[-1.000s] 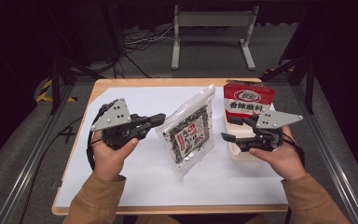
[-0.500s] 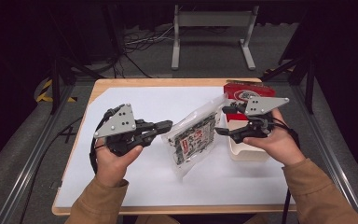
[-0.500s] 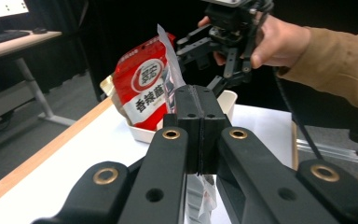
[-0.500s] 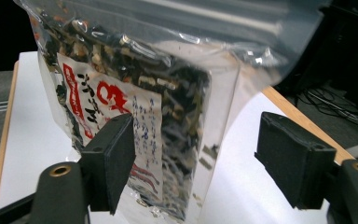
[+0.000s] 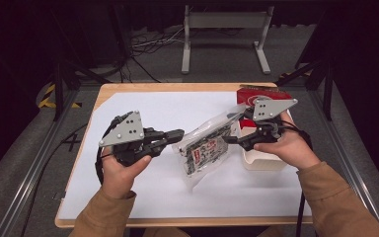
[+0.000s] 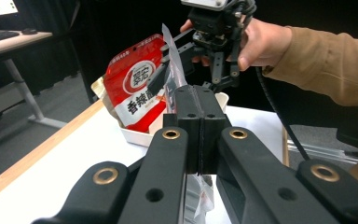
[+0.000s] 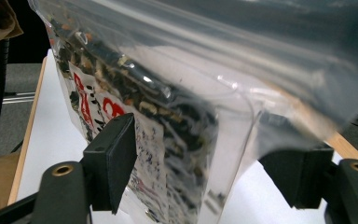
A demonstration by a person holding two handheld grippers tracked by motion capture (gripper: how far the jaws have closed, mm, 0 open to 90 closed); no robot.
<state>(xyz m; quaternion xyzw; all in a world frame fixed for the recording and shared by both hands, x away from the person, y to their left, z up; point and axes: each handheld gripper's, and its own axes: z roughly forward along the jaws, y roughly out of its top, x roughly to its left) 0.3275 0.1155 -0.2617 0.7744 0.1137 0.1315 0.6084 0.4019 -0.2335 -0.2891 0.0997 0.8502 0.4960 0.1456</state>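
Left gripper (image 5: 177, 134): we see its jaws pressed together on the clear bag's (image 5: 208, 145) left edge; the pinched strip is hidden between the pads.
Right gripper (image 5: 230, 140): jaws have just been opening; they stand wide, the bag between them, pads clear of it.
Clear bag: held tilted above the white table (image 5: 143, 113); we cannot read its label.
Red packet (image 6: 137, 91): in the white tray (image 5: 264, 160), partly covered.
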